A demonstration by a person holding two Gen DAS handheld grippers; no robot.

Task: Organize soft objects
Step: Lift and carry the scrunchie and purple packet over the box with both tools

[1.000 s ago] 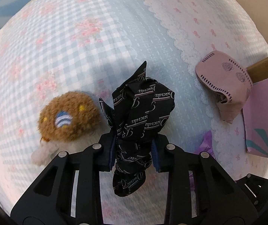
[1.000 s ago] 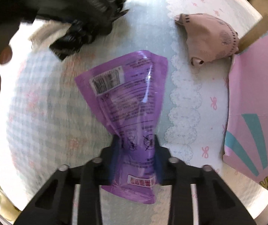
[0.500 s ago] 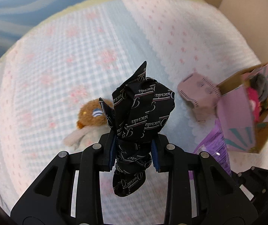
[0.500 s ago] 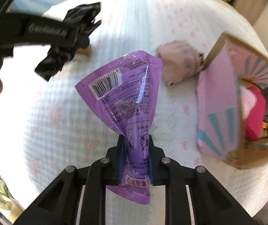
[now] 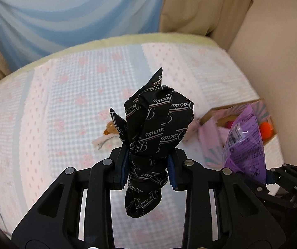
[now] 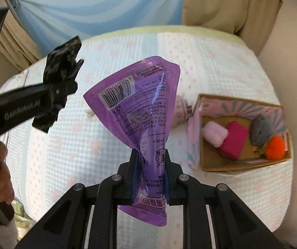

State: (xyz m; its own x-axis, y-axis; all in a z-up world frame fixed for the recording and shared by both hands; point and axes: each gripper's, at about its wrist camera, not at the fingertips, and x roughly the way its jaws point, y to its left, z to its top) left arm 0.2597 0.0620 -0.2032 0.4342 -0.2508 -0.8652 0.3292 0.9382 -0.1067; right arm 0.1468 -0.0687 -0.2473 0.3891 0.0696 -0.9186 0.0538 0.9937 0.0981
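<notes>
Since a second ago both grippers are lifted well above the bed (image 5: 69,95). My left gripper (image 5: 148,167) is clamped on the black scarf (image 5: 158,120); my right gripper (image 6: 150,174) is clamped on the purple pouch (image 6: 140,108), its long axis pointing forward. The box (image 6: 227,166) lies ahead and right of the right gripper, the nearer one. The scarf mostly hides a plush toy (image 5: 109,132), and the pouch partly hides a pink item (image 6: 180,112).

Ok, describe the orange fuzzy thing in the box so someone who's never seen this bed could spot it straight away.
On the bed, look to the open cardboard box with pink patterned sides. Inside it, at the corner beside the grey soft lump, sits the orange pompom. It is the only bright orange, round, fuzzy piece there.
</notes>
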